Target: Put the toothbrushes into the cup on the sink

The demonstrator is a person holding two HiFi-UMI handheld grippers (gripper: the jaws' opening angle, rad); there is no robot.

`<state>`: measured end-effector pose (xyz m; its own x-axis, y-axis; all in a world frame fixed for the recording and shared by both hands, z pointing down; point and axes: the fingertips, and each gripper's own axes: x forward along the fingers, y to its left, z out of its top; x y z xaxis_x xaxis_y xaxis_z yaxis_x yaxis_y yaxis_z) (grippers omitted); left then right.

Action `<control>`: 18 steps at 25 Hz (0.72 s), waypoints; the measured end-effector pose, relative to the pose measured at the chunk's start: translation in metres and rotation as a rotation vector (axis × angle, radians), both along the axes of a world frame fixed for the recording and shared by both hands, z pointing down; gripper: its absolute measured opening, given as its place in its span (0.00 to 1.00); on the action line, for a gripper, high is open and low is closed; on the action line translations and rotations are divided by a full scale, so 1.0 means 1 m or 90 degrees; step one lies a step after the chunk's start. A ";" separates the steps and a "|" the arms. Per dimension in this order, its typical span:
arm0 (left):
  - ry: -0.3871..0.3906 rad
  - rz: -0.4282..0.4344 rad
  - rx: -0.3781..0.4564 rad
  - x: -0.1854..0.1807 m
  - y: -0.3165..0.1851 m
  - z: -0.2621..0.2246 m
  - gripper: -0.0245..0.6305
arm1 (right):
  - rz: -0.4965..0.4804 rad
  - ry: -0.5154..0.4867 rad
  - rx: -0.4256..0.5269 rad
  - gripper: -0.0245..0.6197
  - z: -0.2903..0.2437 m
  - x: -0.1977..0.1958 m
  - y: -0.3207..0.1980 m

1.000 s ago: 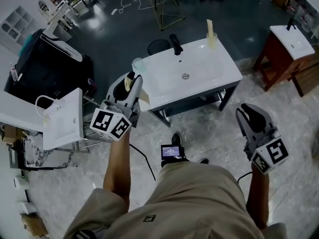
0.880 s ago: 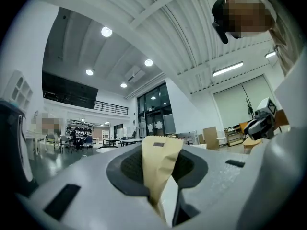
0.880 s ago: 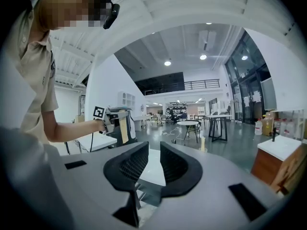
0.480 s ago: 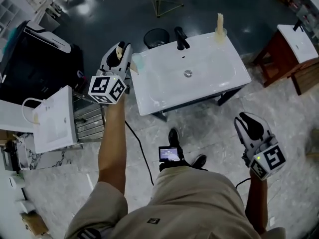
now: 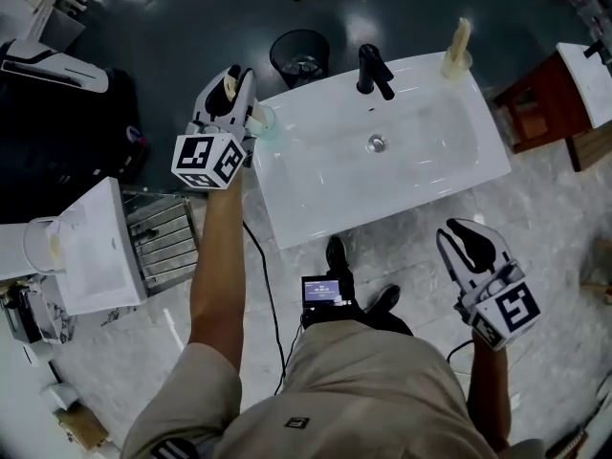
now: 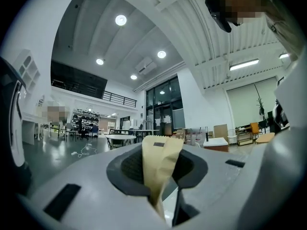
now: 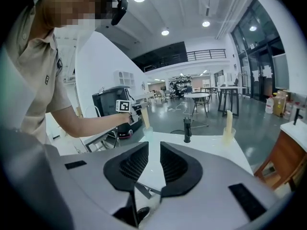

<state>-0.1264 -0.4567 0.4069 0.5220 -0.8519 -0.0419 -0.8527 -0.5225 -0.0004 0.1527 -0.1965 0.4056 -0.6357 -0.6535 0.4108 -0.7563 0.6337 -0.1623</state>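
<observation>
While your left gripper sits at the upper left of the head view, its jaws are pinching a tan paper-wrapped toothbrush between the pads (the left gripper view shows the wrapper squeezed in there and poking up past the tips). That gripper is just beside the clear cup, which stands on the upper left corner of the white sink. From the right gripper view, the wrapper looks like it ends right at the cup's mouth, but I can't tell if it's actually inside.

Your right gripper is down at the lower right of the head view, over the floor and well apart from the sink. Its jaws are spread a bit with nothing between them, just a gap you can see the basin through.

On the sink's upper right corner there's a second cup with another wrapped toothbrush standing in it. The black faucet is at the top edge between the two cups, and a black bin sits on the floor just above the sink.
</observation>
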 end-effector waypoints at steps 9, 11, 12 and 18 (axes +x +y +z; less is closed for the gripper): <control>-0.010 0.013 -0.054 -0.012 -0.024 0.072 0.19 | -0.017 0.003 -0.047 0.15 0.035 -0.026 -0.044; -0.009 0.017 -0.060 -0.013 -0.023 0.079 0.19 | -0.023 0.008 -0.051 0.15 0.039 -0.029 -0.047; -0.009 0.021 -0.063 -0.013 -0.022 0.082 0.19 | -0.026 0.012 -0.054 0.15 0.041 -0.030 -0.048; -0.022 0.053 -0.093 -0.010 -0.010 0.095 0.23 | -0.039 0.026 -0.060 0.15 0.043 -0.033 -0.042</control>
